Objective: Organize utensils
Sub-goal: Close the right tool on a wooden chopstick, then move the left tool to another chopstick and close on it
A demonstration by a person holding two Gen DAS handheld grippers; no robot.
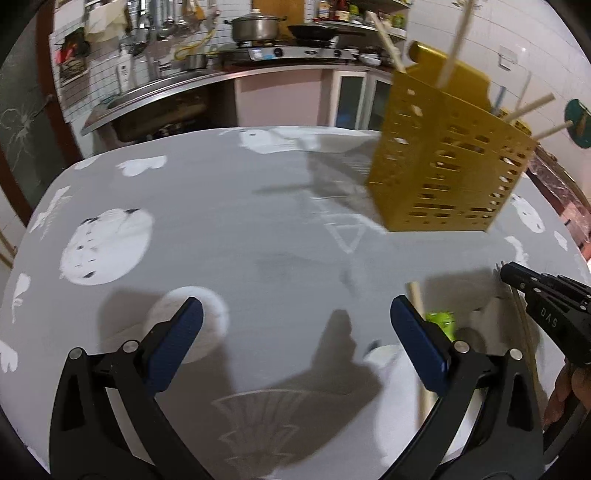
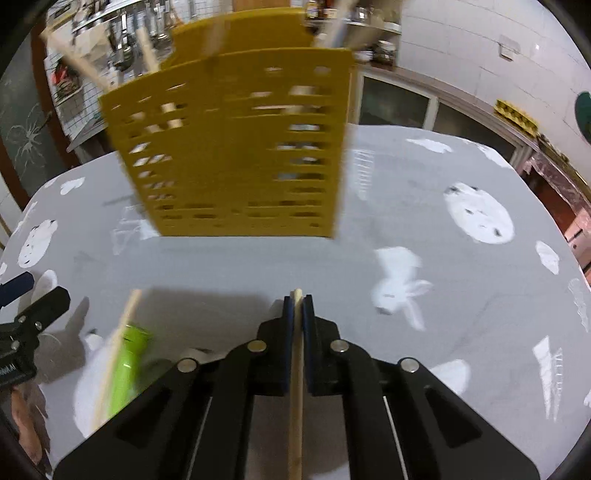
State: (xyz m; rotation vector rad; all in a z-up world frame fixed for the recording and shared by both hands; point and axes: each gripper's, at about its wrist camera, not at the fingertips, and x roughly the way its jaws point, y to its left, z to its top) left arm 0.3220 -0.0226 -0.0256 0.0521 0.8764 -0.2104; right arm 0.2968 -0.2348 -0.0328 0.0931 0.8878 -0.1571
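The jaws of the right gripper (image 2: 297,295) are pressed together on a pale wooden chopstick (image 2: 295,406), which runs back between the pads toward the camera with its tip poking just past them. The jaws of the left gripper (image 1: 295,325) stand wide apart with nothing between them, the blue pads hanging over bare cloth.

Both tools point steeply down at a worktop (image 1: 229,221) covered in grey cloth printed with white shapes. Toward the far side stands a yellow perforated holder (image 2: 236,147), upright, with several more chopsticks leaning out of its top at different angles. From the left wrist camera the holder (image 1: 447,155) sits to the right of centre; from the right wrist camera it is straight ahead of the held chopstick, well apart from its tip.

Near the front edge, between the two grippers, another chopstick (image 2: 114,354) lies on the cloth just beside a bright green item (image 2: 127,369); motion blur hides what that item is. In the left wrist view the same chopstick (image 1: 419,306) and green item (image 1: 441,321) show right behind the left gripper's right-hand pad.

The right gripper (image 1: 517,277) shows at the right edge of the left wrist view, with part of a hand (image 1: 569,387) behind it. A kitchen counter with a pot (image 1: 255,27) runs along the back wall.
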